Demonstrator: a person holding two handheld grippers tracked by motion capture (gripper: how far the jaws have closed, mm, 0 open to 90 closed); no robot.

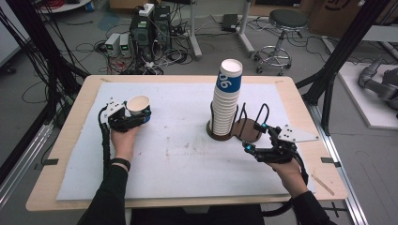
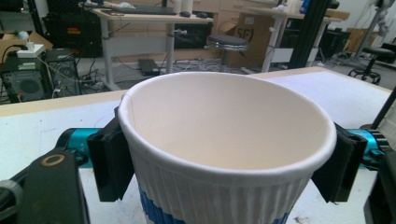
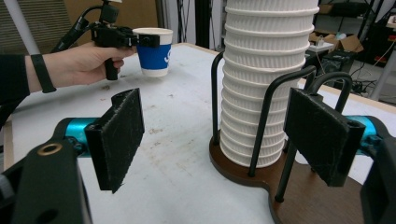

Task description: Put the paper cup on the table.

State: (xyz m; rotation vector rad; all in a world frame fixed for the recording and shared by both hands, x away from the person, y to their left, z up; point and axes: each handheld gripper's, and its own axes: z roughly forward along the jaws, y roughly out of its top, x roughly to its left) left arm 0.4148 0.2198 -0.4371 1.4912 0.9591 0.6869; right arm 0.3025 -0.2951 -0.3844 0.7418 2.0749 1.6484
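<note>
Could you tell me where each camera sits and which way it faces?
High view: above the table's near edge, looking forward and down; both forearms and claws show.
Left gripper view: on the left claw, looking across its clamped paper cup.
Right gripper view: on the right claw, open, facing the cup stack.
All three show that cup.

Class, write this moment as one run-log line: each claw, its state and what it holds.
left claw: shut on paper cup, above table | right claw: open, holding nothing, beside cup stack in rack
</note>
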